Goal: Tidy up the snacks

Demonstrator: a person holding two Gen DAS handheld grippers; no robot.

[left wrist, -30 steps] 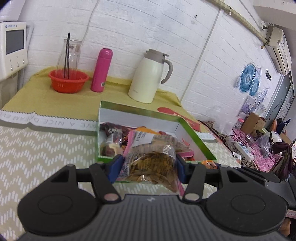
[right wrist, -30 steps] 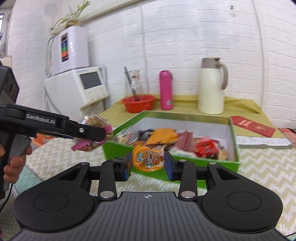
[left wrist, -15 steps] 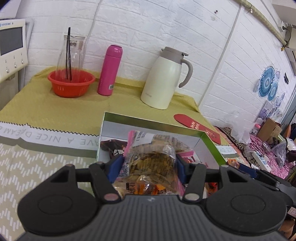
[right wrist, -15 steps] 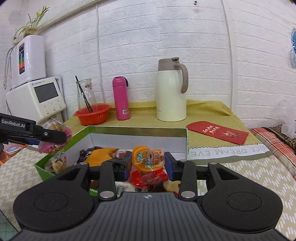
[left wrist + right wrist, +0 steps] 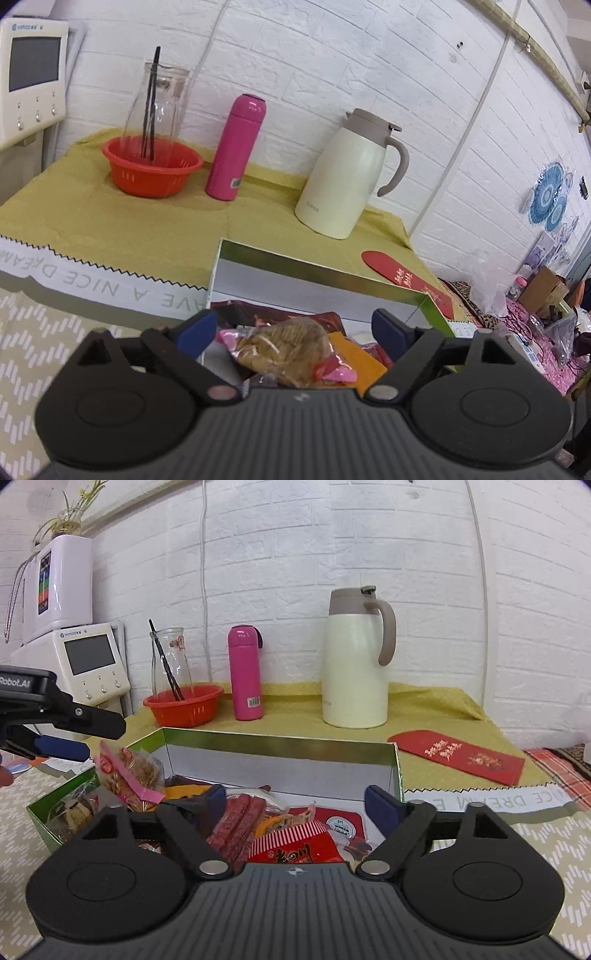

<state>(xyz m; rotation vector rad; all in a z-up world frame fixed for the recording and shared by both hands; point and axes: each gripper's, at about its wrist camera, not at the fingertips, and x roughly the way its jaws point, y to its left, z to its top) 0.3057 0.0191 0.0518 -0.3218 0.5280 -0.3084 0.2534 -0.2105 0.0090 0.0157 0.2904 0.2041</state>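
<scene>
A green box with a white inside holds several snack packs; it also shows in the left wrist view. My left gripper is open over the box's left part, with the clear bag of brown biscuits lying loose below it. In the right wrist view that bag leans on the box's left wall under the left gripper. My right gripper is open and empty over the box, above red sausage sticks and a red striped pack.
At the back on the yellow cloth stand an orange basket with a glass carafe, a pink bottle and a cream thermos jug. A red envelope lies right of the box. A white machine stands at the left.
Both grippers moved over the box and opened. The left let go of the biscuit bag and the right let go of the orange jelly cup, which I no longer see.
</scene>
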